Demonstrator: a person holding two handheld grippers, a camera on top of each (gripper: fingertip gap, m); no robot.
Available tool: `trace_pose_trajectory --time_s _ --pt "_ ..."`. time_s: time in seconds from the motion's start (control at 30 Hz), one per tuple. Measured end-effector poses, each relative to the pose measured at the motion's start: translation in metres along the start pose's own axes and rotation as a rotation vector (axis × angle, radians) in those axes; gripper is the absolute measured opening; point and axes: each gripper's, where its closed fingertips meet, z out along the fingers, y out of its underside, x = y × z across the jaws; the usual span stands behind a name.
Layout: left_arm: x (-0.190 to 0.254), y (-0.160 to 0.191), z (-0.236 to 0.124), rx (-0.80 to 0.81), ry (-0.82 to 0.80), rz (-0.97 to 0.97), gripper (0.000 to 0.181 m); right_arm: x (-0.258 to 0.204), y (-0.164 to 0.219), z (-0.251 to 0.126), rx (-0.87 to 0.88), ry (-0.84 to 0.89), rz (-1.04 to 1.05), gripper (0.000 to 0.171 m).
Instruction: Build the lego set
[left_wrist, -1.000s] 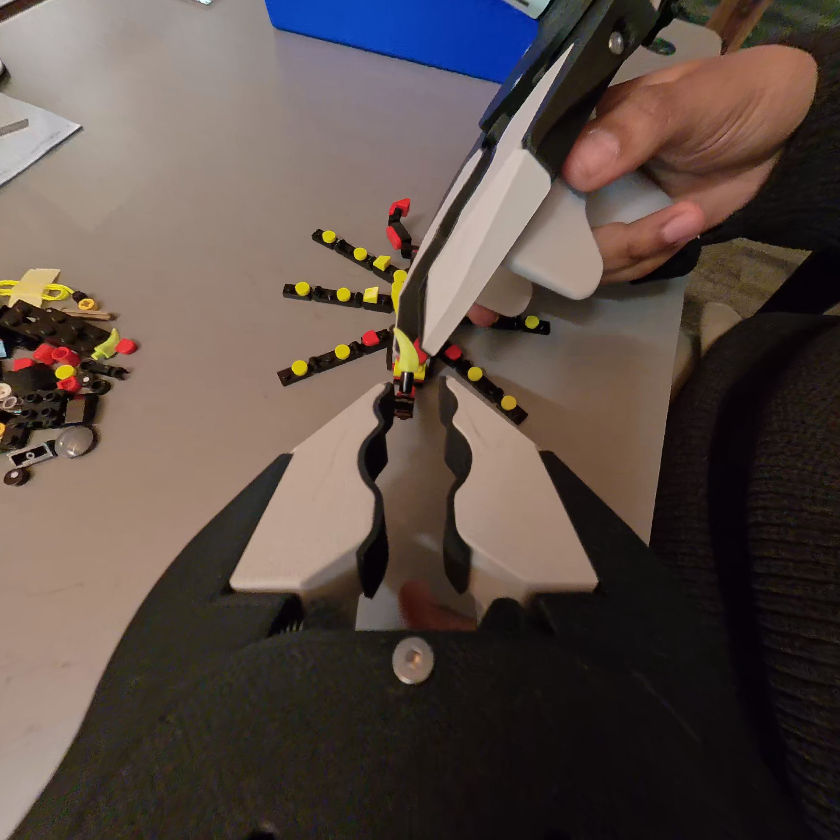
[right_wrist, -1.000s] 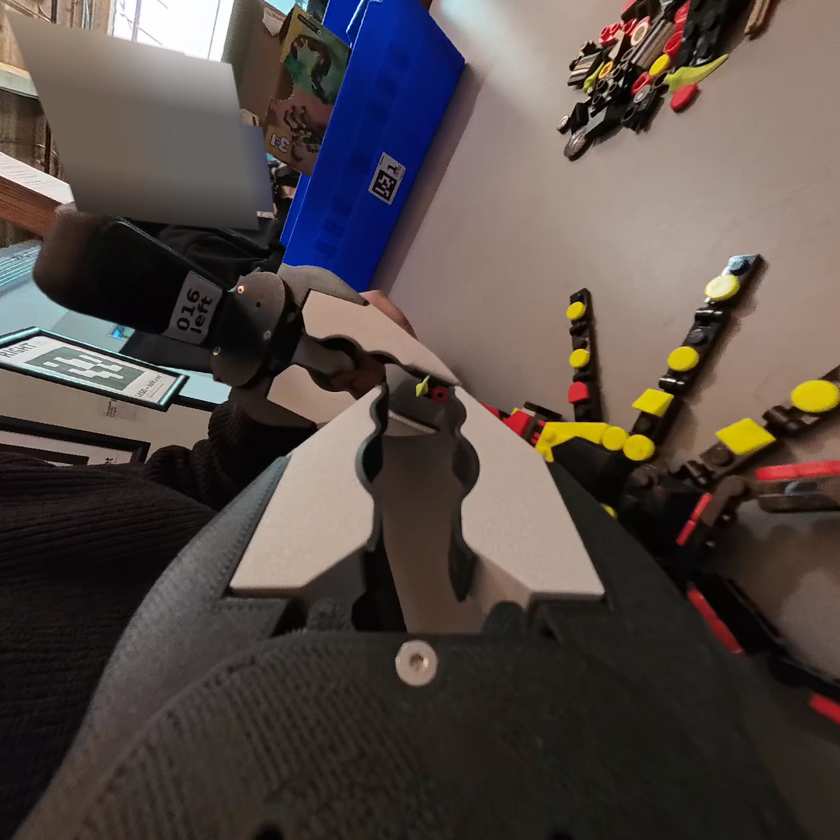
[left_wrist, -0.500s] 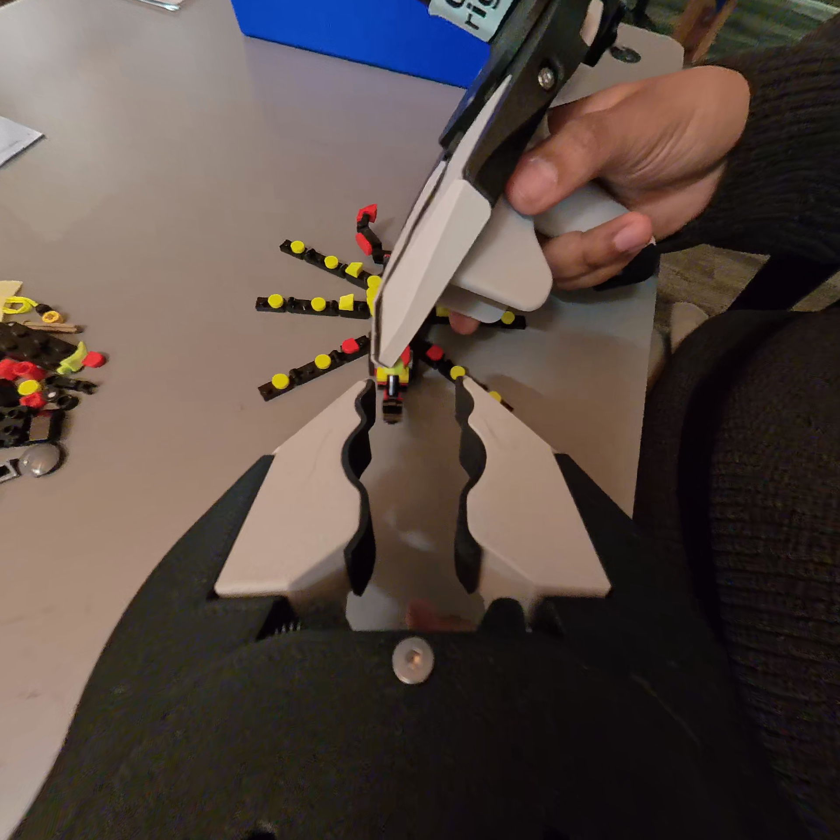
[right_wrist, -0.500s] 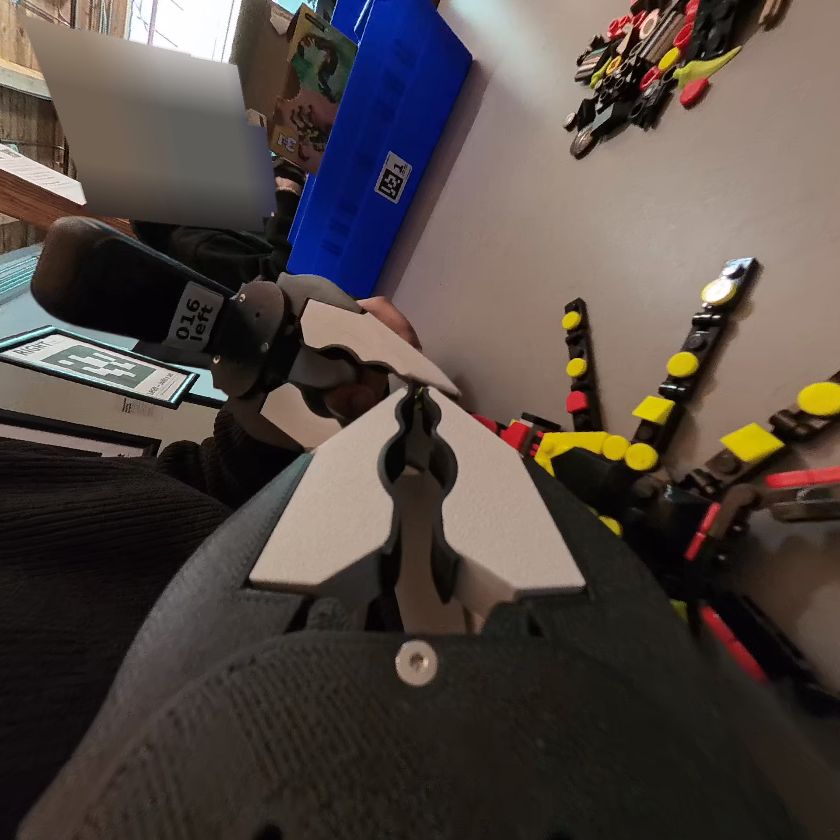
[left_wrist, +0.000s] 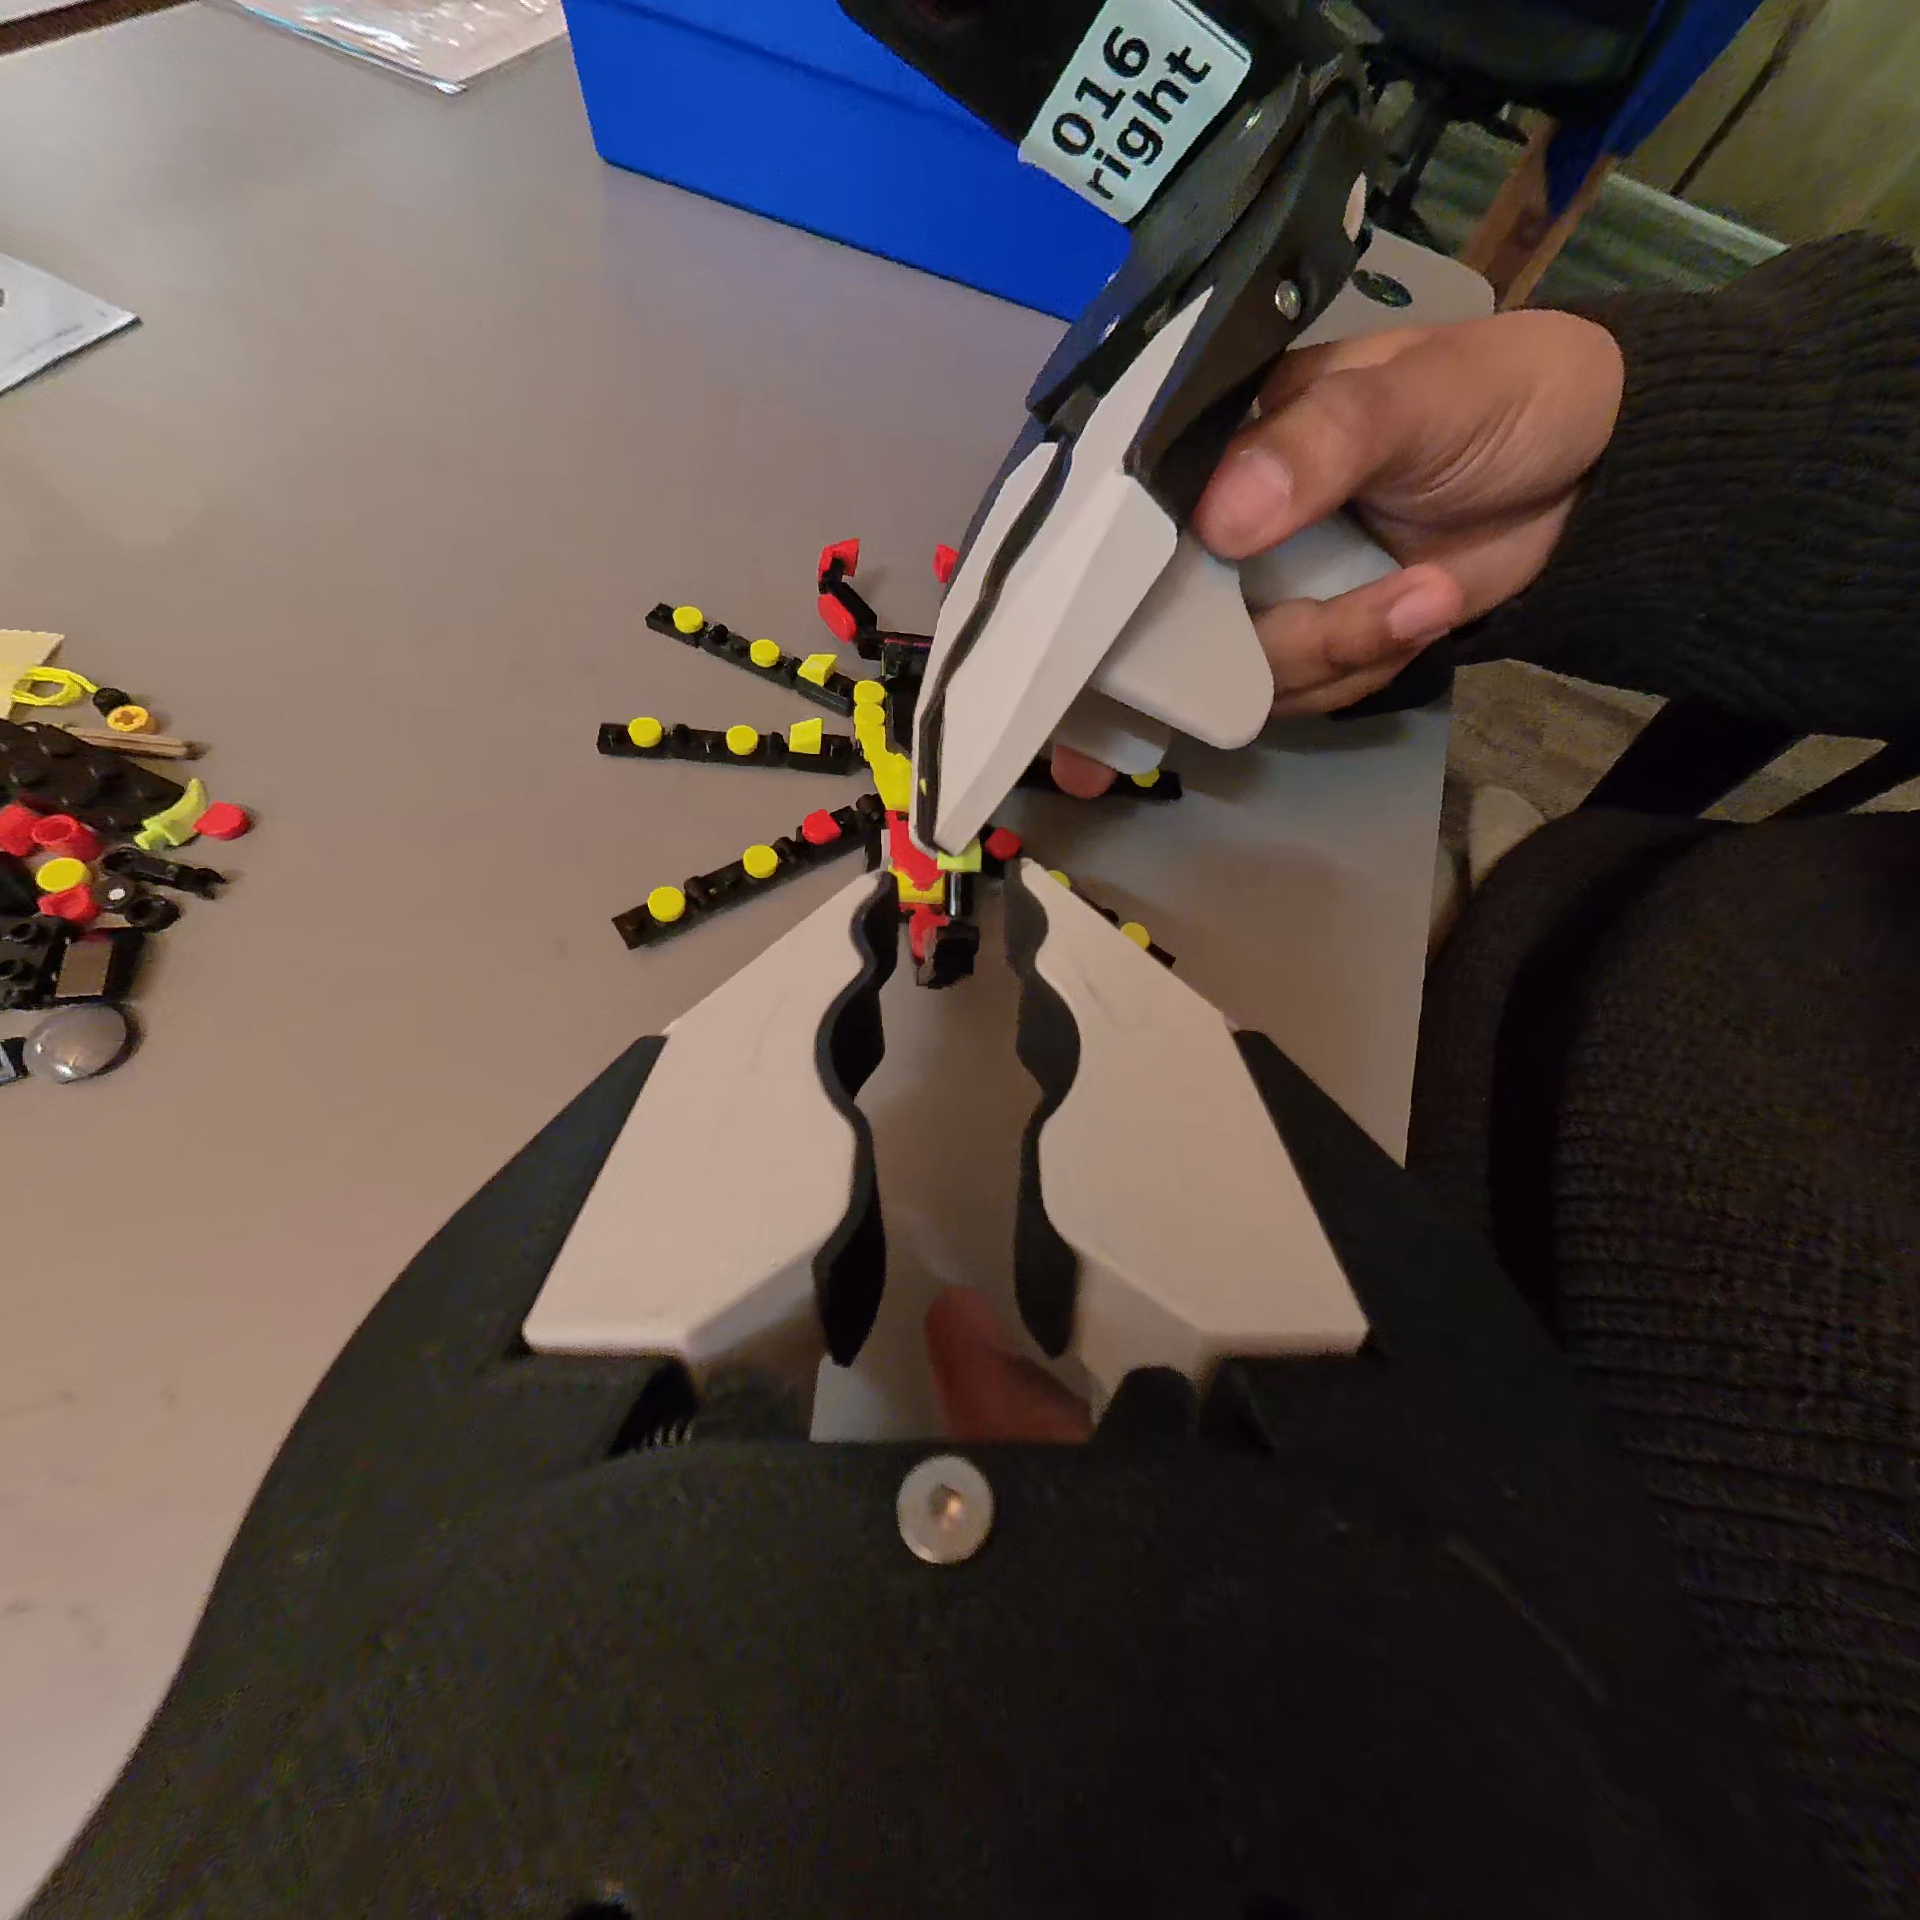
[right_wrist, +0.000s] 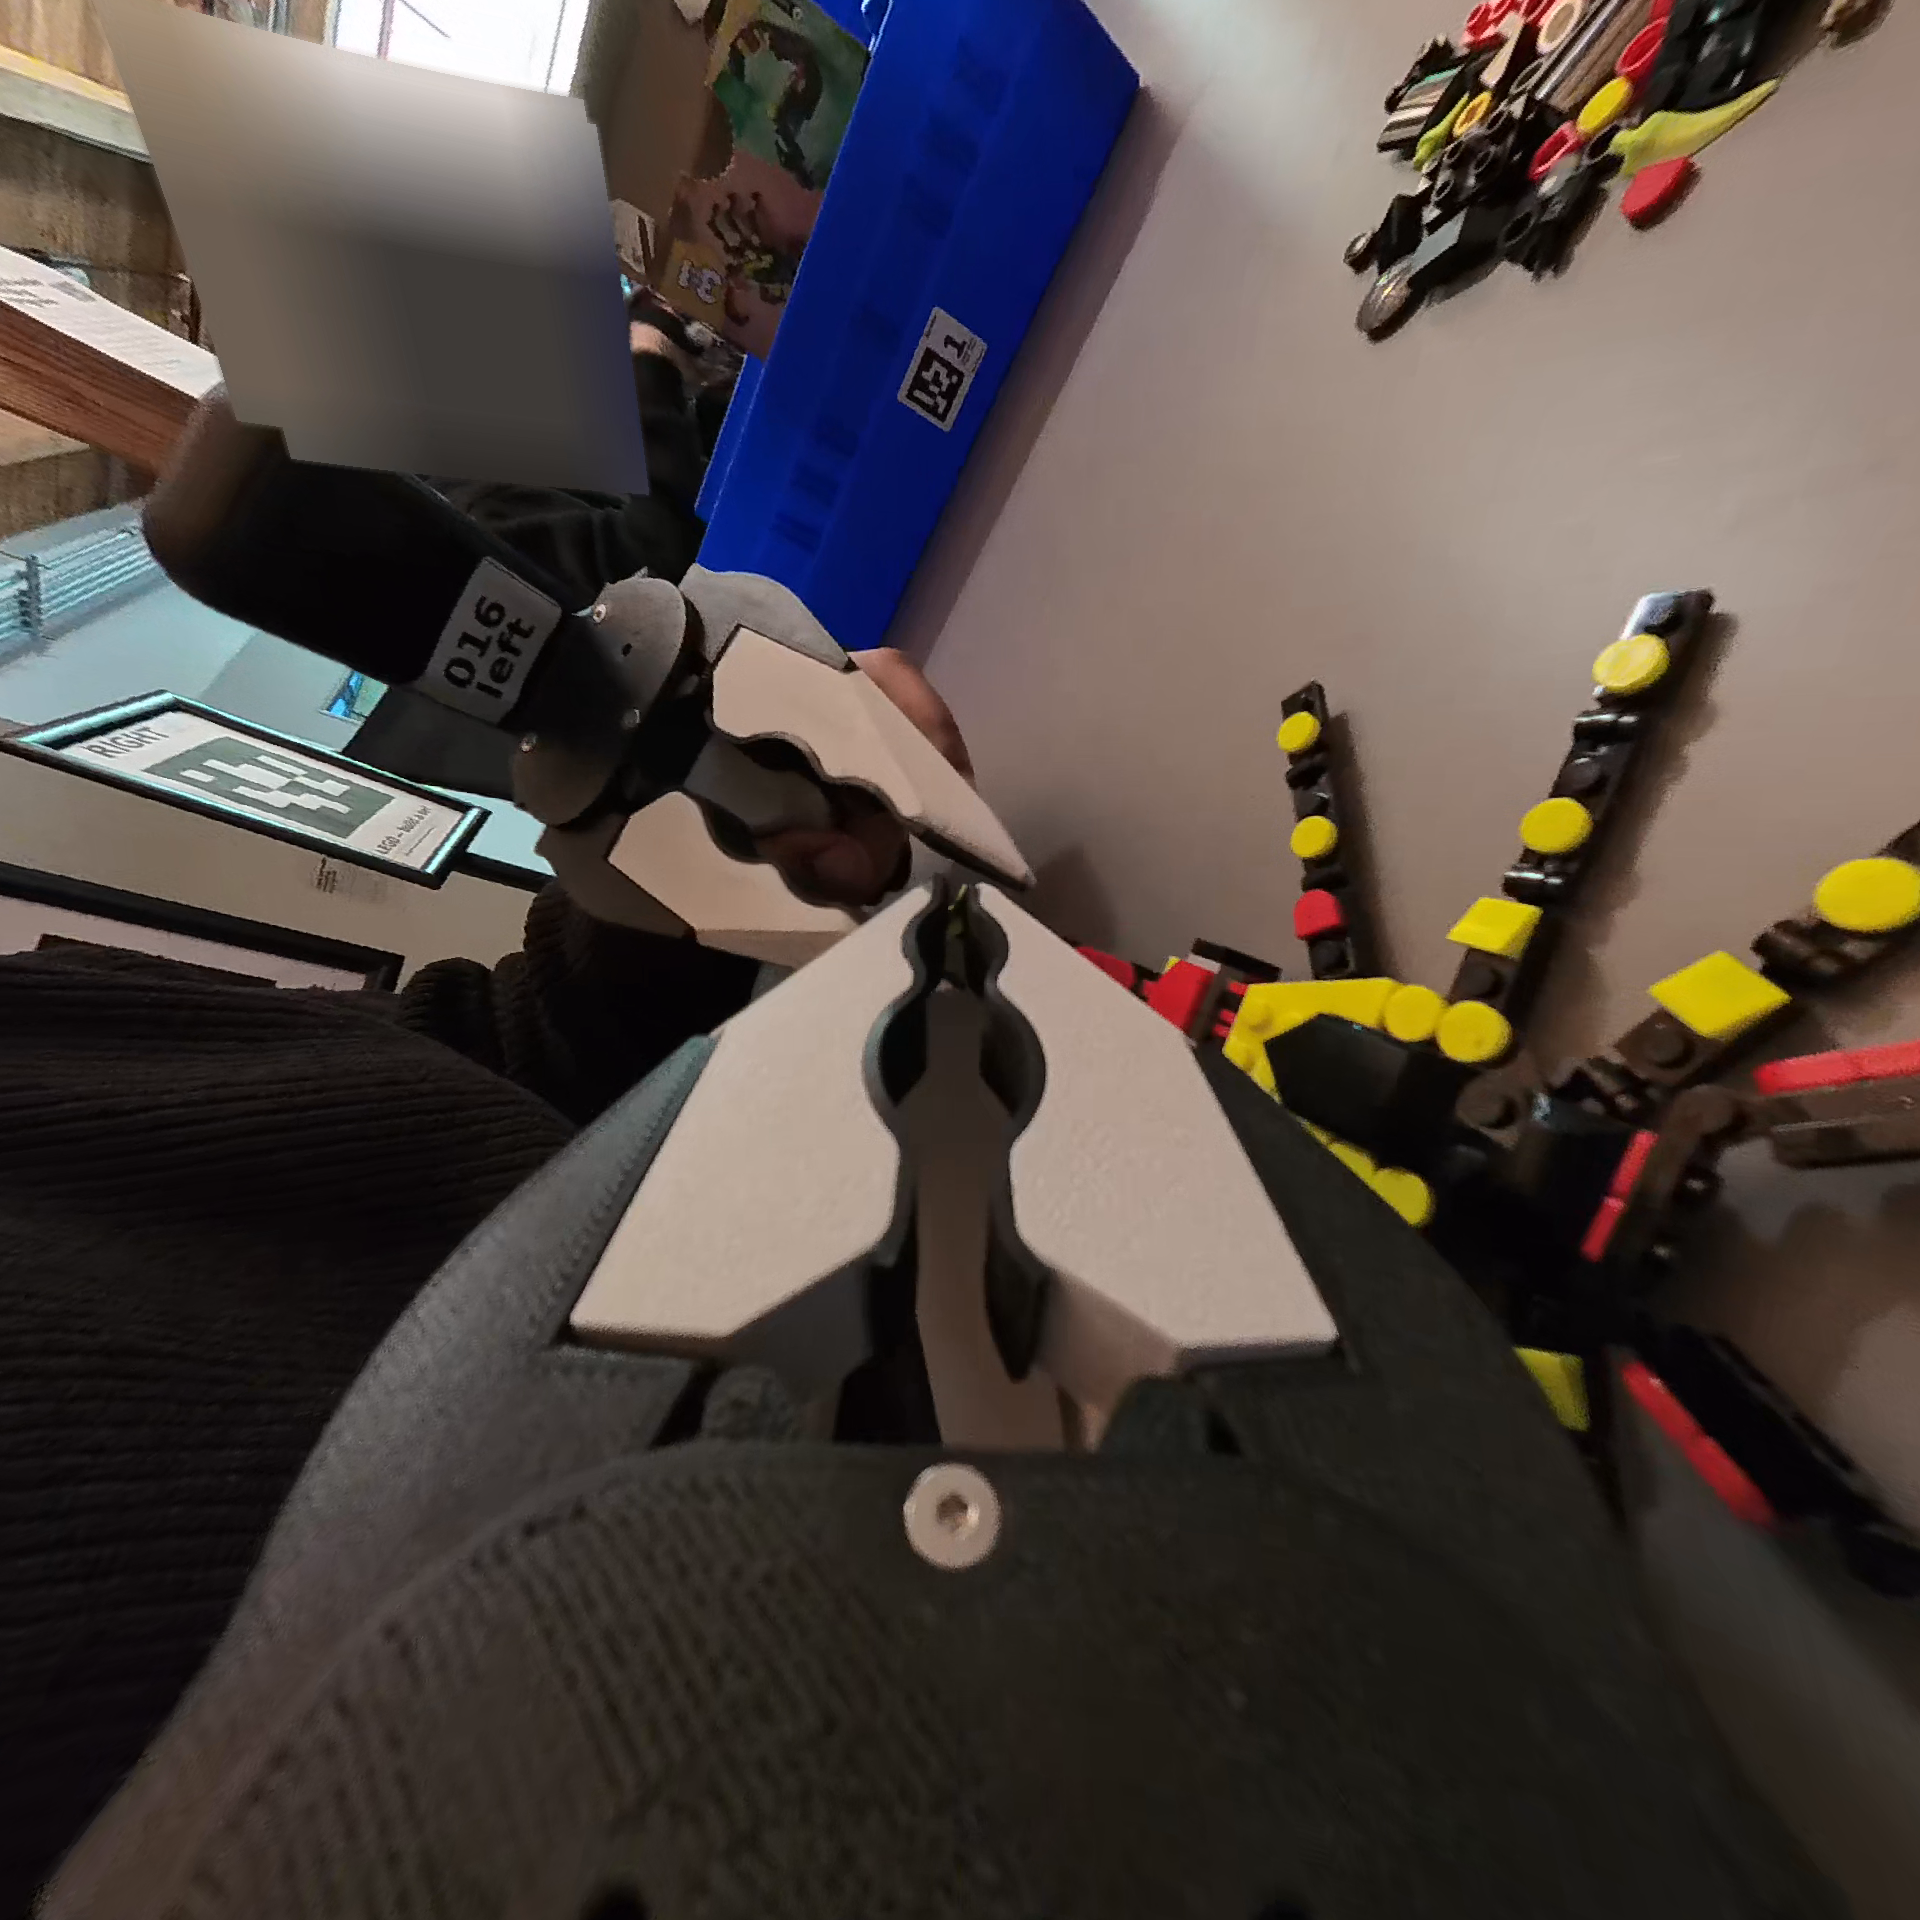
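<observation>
Right tongs (left_wrist: 940, 831): my tips are pinched tight on a tiny lime piece (left_wrist: 958, 858), pointing down onto the spider model (left_wrist: 914, 883).
Left tongs (left_wrist: 940, 914): spread apart, one tip each side of the spider's body.
Spider: long legs fan out flat on the grey table (left_wrist: 416, 468).
Room: the table edge is close on the spider's right; the loose brick pile (left_wrist: 73, 862) lies far left.

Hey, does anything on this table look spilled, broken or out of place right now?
Nothing looks spilled or damaged. The brick spider model lies flat on the grey table, legs fanned out. Loose bricks sit in one pile apart from it. The right hand-held gripper is shut on a small lime piece; the left hand-held gripper is open.
</observation>
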Motion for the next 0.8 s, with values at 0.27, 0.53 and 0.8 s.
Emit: trace_pose_trajectory --time_s 0.27,0.53,0.8 --pt "-0.0012 0.0000 -0.0006 -0.004 -0.004 -0.012 0.007 0.0000 -0.0006 -0.0001 0.001 0.002 -0.007 0.001" --pt "-0.0020 -0.0002 -0.0018 -0.030 -0.037 0.051 0.005 -0.0003 -0.0018 -0.0010 0.007 -0.016 0.020 0.001" --pt "-0.0003 0.0012 -0.0028 -0.074 -0.043 0.061 0.005 -0.0007 -0.0017 -0.0011 0.002 -0.014 0.028 0.001"
